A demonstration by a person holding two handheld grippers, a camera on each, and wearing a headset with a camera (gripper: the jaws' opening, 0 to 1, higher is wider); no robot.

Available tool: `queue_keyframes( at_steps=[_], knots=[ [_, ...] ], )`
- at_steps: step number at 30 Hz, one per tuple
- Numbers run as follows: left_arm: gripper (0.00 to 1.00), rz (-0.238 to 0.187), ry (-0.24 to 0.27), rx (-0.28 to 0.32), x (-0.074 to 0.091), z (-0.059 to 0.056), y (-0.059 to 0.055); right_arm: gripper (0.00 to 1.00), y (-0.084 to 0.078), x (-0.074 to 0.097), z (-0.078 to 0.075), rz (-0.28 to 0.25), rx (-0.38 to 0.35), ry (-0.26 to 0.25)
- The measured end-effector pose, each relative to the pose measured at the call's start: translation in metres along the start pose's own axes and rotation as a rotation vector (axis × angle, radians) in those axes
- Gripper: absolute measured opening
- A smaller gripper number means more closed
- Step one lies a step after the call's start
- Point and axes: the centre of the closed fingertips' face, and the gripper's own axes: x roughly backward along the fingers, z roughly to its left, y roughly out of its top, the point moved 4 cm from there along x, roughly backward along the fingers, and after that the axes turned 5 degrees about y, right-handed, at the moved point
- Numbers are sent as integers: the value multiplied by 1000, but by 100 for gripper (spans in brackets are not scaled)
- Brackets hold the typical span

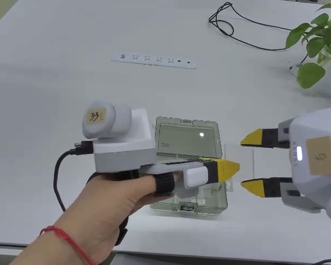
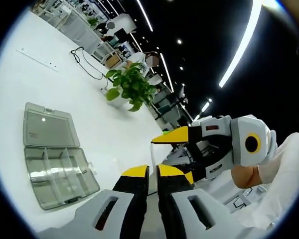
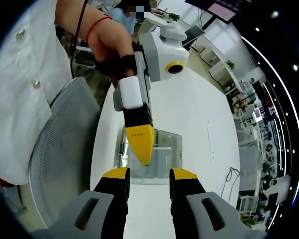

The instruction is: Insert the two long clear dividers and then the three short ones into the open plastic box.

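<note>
The clear plastic box (image 1: 209, 201) lies open on the white table, its lid (image 1: 187, 138) folded back flat. In the left gripper view the box (image 2: 60, 172) shows clear partitions splitting it into compartments. My left gripper (image 1: 227, 168) hovers over the box's right part, pointing right, jaws together with nothing visible between them (image 2: 153, 172). My right gripper (image 1: 257, 162) faces it from the right, open and empty, just beyond the box's right edge. The right gripper view has its own open jaws (image 3: 149, 175) below the left gripper's yellow tip (image 3: 139, 142), with the box (image 3: 159, 159) behind.
A white power strip (image 1: 154, 59) lies at the back of the table, a black cable (image 1: 248, 27) loops at the back right, and a leafy plant (image 1: 320, 44) stands at the right edge. The table's front edge runs close to the hand. A grey mesh chair (image 3: 65, 149) stands beside the table.
</note>
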Motion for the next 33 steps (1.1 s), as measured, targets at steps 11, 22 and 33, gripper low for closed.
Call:
queue_keyframes(
  at_steps=[11, 22, 33],
  knots=[
    [0, -7, -7, 22, 0, -1, -2, 33, 0, -2, 2, 6, 12, -2],
    [0, -24, 14, -28, 4, 4, 2, 36, 6, 4, -2, -60, -34, 11],
    [0, 30, -51, -443, 17, -1, -6, 29, 15, 20, -9, -241, -171, 186]
  ],
)
